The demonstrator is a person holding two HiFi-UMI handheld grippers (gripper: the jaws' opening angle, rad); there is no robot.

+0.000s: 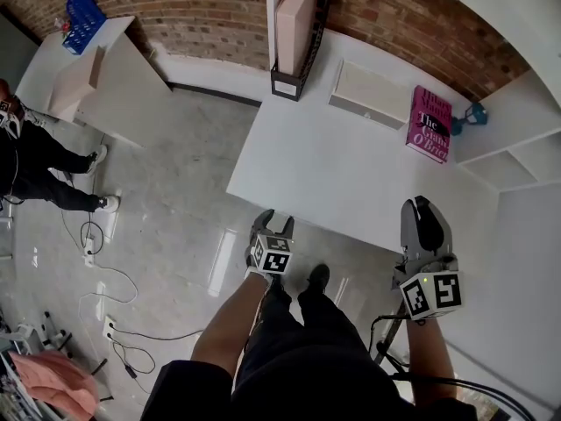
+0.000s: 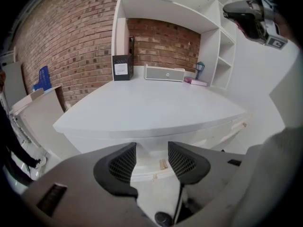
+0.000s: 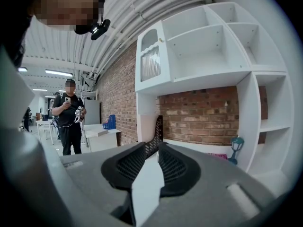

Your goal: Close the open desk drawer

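The white desk (image 1: 351, 174) fills the middle of the head view. Its drawers show only in the left gripper view: a white drawer front (image 2: 147, 170) with small brass fittings sits under the desktop, framed by my left jaws, and more fronts (image 2: 232, 129) run off to the right. How far any drawer stands out I cannot tell. My left gripper (image 1: 273, 220) (image 2: 152, 148) hangs just off the desk's front edge, tilted down, open and empty. My right gripper (image 1: 427, 207) (image 3: 158, 144) is over the desk's near right corner, nearly level, its jaws a narrow gap apart with nothing between them.
On the desk's far side stand a black mesh file holder (image 1: 298, 33), a flat white box (image 1: 368, 95), a pink book (image 1: 429, 123) and a small blue lamp (image 1: 473, 117). A white shelf unit (image 1: 517, 121) is at right. Cables (image 1: 105, 279) and another person (image 1: 35, 165) are at left.
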